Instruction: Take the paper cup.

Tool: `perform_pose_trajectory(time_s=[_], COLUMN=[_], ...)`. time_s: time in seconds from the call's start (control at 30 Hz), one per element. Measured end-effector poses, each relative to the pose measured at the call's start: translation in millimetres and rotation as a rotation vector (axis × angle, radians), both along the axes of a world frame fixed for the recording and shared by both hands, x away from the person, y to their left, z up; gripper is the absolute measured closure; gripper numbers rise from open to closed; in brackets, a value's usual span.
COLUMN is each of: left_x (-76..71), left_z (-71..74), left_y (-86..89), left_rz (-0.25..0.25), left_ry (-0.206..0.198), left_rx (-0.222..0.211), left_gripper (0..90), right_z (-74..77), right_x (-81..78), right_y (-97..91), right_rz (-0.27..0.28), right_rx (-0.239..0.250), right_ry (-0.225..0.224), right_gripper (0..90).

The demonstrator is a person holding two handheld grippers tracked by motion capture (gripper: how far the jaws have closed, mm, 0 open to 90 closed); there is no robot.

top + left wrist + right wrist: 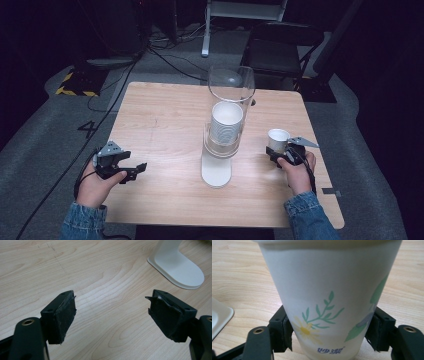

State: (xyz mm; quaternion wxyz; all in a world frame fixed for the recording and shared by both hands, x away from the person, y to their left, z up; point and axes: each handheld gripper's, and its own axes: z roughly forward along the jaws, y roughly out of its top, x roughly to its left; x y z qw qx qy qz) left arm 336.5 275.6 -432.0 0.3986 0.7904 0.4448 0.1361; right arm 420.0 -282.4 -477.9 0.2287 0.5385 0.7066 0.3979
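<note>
High view: a wooden table [165,115] carries a clear cup dispenser [227,107] on a white base [216,172], standing at mid-table toward the near edge. Its tube holds a stack of white paper cups [226,125], open mouth showing at the top. One paper cup [277,140], upright, sits near the right edge, clamped low on its wall between the jaws of the right gripper [280,152]. Right gripper view confirms both pads against the cup, which bears a flower print. Its contents cannot be told. The left gripper [135,170], near the left edge, has jaws spread wide, holding nothing.
</note>
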Motion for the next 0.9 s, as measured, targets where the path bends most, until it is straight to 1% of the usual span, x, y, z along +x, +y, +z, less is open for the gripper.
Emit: perform_pose_trajectory(time_s=[0.23, 0.33, 0.57, 0.9], left_x=[-0.1, 0.1, 0.1, 0.9], left_z=[-1.0, -1.3, -1.3, -1.3], left_y=[-0.7, -0.7, -0.9, -0.9], left_rz=[0.003, 0.003, 0.003, -0.004], left_ry=[0.009, 0.011, 0.009, 0.009], left_rx=[-0.007, -0.008, -0.008, -0.001], left_gripper=[21.4, 21.4, 21.4, 21.4], right_z=[-5.5, -7.5, -11.1, -14.7], right_x=[2.8, 3.8, 4.2, 3.8], right_y=[2.5, 3.3, 3.8, 3.9], right_rz=[0.009, 0.011, 0.017, 0.022], right_rx=[-0.020, -0.036, -0.045, -0.058], right_ry=[0.033, 0.033, 0.047, 0.079], right_gripper=[33.1, 33.0, 32.9, 32.7])
